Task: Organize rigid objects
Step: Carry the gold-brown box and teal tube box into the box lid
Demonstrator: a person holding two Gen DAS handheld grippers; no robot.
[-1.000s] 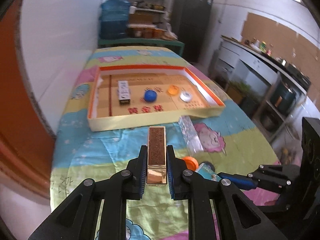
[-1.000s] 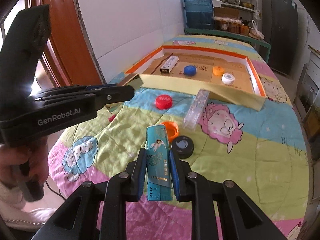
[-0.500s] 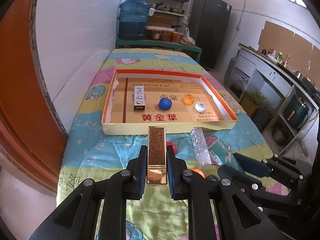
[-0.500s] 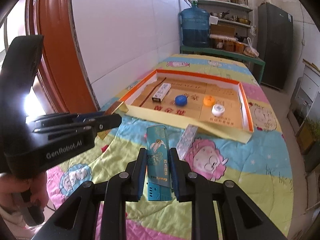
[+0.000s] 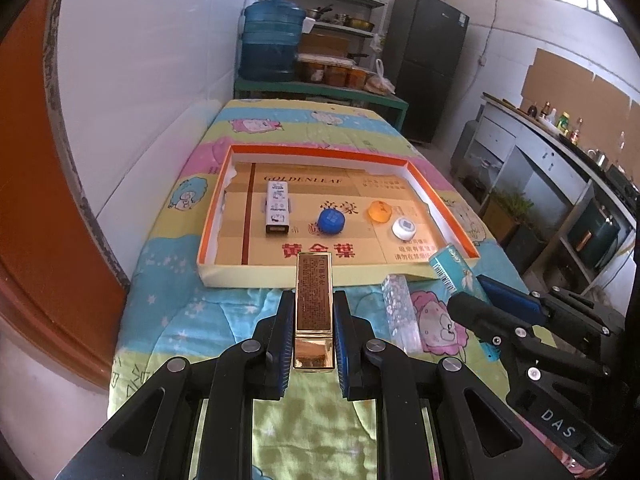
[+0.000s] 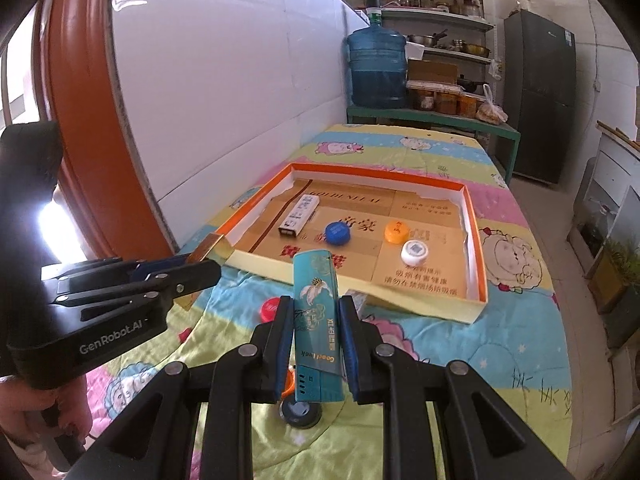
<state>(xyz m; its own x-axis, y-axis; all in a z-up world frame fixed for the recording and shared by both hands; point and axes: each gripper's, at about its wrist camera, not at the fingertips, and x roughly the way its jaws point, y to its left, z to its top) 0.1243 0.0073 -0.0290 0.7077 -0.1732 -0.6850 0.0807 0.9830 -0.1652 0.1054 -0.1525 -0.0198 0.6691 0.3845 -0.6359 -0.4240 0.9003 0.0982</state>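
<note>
Bedspread (image 5: 224,320) | gold box (image 5: 314,300) clamped in left claw (image 5: 312,344)

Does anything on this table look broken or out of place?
Yes. The shallow orange-rimmed box is damaged: its near wall is bent and sags outward. A clear glittery bar and a red cap lie loose on the blanket outside it.

Blue water jug (image 5: 269,44), dark fridge (image 5: 428,60), cluttered shelves (image 6: 434,8).

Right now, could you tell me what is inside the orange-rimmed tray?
The tray holds a white box, blue cap, orange cap and white cap. The held boxes cover some near floor.
</note>
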